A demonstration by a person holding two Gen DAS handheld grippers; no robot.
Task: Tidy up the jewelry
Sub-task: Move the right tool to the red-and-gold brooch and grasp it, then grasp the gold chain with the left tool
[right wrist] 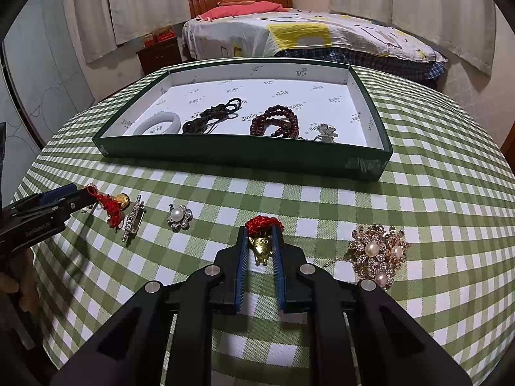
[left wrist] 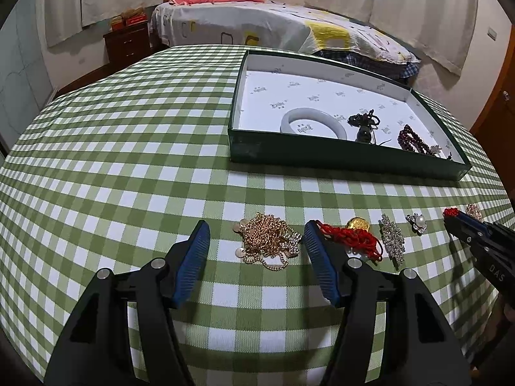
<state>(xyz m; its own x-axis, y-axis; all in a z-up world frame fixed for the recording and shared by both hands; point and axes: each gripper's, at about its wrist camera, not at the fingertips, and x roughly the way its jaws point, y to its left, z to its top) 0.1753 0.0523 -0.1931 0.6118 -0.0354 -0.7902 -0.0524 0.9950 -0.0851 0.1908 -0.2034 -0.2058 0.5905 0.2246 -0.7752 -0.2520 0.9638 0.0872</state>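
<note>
A green box (left wrist: pixel 322 157) (right wrist: pixel 225 154) with a white lining holds a white bangle (left wrist: pixel 309 124) (right wrist: pixel 157 124), a black cord pendant (right wrist: pixel 209 117) and a dark red bead string (right wrist: pixel 276 122). My left gripper (left wrist: pixel 256 238) is open, its fingers on either side of a heap of gold chain (left wrist: pixel 268 241) on the checked cloth. My right gripper (right wrist: pixel 260 234) is shut on a red cord bracelet with a gold charm (right wrist: pixel 262 225), just above the cloth; it shows in the left wrist view (left wrist: pixel 450 214) too.
On the cloth lie another red cord with a gold charm (left wrist: pixel 351 234) (right wrist: pixel 111 206), a rhinestone bar brooch (left wrist: pixel 392 238) (right wrist: pixel 133 217), a pearl flower brooch (left wrist: pixel 416 223) (right wrist: pixel 178 217) and a gold pearl brooch (right wrist: pixel 378 252). A bed (left wrist: pixel 257 19) stands beyond the table.
</note>
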